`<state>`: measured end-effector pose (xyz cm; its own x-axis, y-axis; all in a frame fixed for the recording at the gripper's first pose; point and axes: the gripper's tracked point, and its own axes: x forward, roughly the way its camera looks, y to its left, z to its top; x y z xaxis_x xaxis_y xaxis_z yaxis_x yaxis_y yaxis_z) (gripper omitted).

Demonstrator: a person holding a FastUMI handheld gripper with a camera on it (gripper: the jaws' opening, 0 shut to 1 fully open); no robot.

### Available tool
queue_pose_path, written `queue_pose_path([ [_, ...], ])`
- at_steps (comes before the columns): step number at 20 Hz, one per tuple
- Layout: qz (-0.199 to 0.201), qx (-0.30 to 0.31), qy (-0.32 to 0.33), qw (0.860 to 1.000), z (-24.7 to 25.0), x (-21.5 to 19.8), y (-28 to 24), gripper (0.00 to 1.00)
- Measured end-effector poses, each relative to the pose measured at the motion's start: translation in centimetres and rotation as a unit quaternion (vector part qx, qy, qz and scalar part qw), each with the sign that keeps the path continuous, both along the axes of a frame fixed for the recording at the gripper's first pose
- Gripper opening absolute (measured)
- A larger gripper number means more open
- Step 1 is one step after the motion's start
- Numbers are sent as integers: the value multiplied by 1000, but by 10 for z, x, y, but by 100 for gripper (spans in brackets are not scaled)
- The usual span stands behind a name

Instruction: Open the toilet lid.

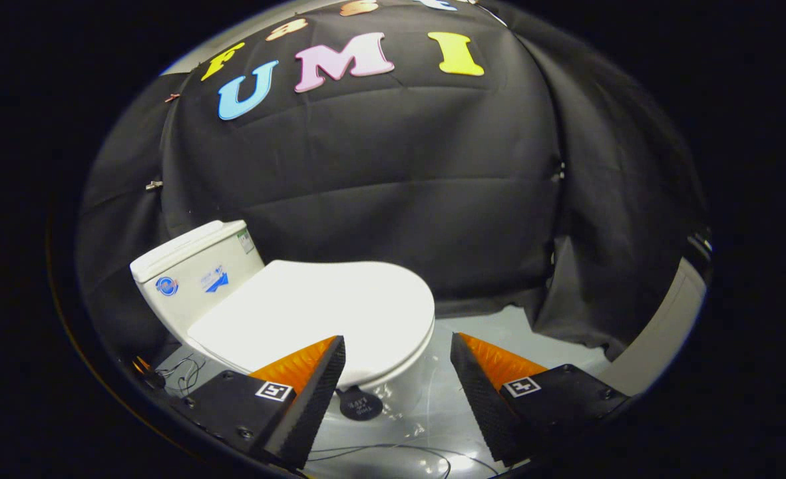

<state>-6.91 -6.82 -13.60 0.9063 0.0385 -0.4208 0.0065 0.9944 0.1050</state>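
One gripper [398, 346] shows in the gripper view, its two fingers [313, 382] spread wide apart and holding nothing. Open air and the front of a toilet sit in the gap between them.

Just ahead of the fingers stands a white toilet [393, 382], seen from above and slightly from its front right. Its lid [319, 319] is down, lying flat and closed over the bowl. The lid is a smooth, rounded white shape, and its front edge curves round just beyond the tip of the left finger, which overlaps the lid's near edge in this view; whether they touch cannot be told. The right finger is apart from the toilet, over bare floor. Behind the lid, farther from the fingers, rises the white cistern [196, 273], a boxy tank with small blue stickers on its front face.

A small dark round tag [360, 404] lies at the foot of the bowl, between the fingers.

The floor [499, 326] is pale grey and glossy, catching soft reflections. Thin dark cables [393, 449] trail across it near the fingers, and more loose wire [183, 376] lies beside the toilet's base, on the cistern side.

Black cloth [393, 186] hangs all round as the booth's wall, creased with fold lines, reaching down to the floor behind the toilet. On the right side the cloth bunches into a loose drape, and beyond it a pale strip of wall or panel [665, 326] shows.
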Motion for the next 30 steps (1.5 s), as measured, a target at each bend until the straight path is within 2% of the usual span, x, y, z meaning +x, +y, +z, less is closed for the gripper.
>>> queue_pose_path([
  [5,-9,86,73,994,-44,-15,7,98],
  [8,-29,190,125,973,-68,-23,19,95],
  [9,-42,223,140,964,-74,-22,22,92],
  [11,-60,303,158,938,-80,-24,25,73],
  [13,-81,390,180,899,-79,-30,32,70],
  [15,-99,448,192,867,-85,-23,36,56],
  [17,-115,491,186,843,-84,-18,40,41],
  [18,-111,506,185,835,-82,-19,41,34],
  [20,-112,498,193,838,-86,-27,32,21],
  [21,-120,510,195,829,-86,-26,37,16],
  [22,-116,512,192,829,-86,-22,38,10],
  [26,-95,514,188,831,-88,-20,42,9],
  [28,-94,522,190,826,-86,-20,41,8],
  [29,-99,517,193,828,-91,-20,40,8],
  [30,-105,526,187,823,-77,-31,30,8],
])
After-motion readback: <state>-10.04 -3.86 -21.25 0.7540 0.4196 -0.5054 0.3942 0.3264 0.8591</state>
